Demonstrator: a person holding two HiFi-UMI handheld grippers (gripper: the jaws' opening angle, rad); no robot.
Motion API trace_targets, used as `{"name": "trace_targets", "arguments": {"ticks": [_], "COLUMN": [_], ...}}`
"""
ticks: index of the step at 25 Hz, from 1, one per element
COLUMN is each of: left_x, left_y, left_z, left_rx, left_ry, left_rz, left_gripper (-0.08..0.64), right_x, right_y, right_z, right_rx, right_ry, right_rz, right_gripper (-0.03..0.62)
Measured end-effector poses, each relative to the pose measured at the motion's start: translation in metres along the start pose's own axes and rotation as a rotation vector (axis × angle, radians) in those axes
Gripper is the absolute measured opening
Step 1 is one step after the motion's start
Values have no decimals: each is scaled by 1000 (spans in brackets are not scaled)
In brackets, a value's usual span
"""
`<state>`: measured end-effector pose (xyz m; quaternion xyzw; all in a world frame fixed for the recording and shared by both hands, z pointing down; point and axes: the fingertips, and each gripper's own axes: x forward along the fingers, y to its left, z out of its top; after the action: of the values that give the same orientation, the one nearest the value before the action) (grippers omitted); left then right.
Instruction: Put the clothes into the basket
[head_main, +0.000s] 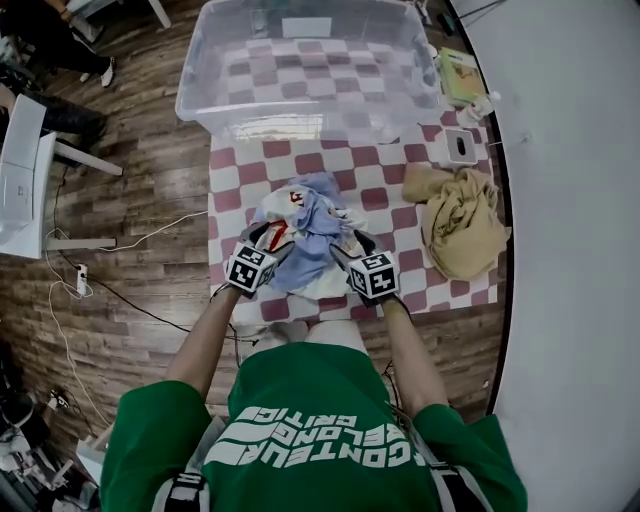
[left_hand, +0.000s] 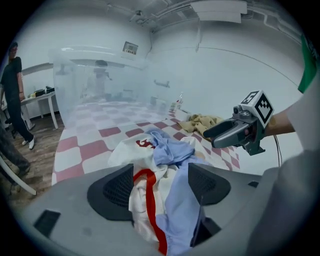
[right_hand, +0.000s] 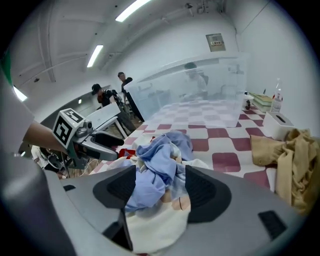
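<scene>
Head view, left gripper (head_main: 272, 242), right gripper (head_main: 350, 246), fingers (left_hand: 120, 187) wide, clothes (head_main: 310, 225) between

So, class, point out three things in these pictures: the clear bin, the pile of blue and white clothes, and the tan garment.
clear bin (head_main: 300, 122): head view, its near wall.
pile of blue and white clothes (head_main: 312, 238): head view, blue fabric at its middle.
tan garment (head_main: 462, 228): head view, its bunched middle.

The tablecloth (head_main: 385, 168) is checked in dull red and white. At 12 o'clock on it, the basket (head_main: 195, 100) is clear, colourless plastic. The clothes heap (head_main: 310, 235) at centre mixes pale blue with white carrying a red stripe. At 3 o'clock lies a mustard tan garment (head_main: 462, 225). The floor (head_main: 150, 180) is brown wood-grain.
</scene>
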<state>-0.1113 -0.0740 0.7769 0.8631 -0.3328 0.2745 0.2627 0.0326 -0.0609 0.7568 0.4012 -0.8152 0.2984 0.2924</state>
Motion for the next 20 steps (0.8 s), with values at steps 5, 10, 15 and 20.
{"name": "trace_targets", "arguments": {"ticks": [5,10,15,20], "left_x": [25,50,69,78], "left_y": [10,16,14,14], "left_z": [-14,-28,-41,-47], "left_rx": [21,6,0,-18], "left_ry": [68,124,161,163], "left_rz": [16,8,0,8], "left_gripper": [356,359,359,359], "right_x": [25,53,78,86], "right_y": [-24,-35,-32,-29], "right_z": [-12,-34,-50,-50], "right_rx": [34,48,87,85], "right_ry": [40,123,174,169], "right_rz": [-49,-43,-12,-20], "right_gripper": [323,330,330,328]}}
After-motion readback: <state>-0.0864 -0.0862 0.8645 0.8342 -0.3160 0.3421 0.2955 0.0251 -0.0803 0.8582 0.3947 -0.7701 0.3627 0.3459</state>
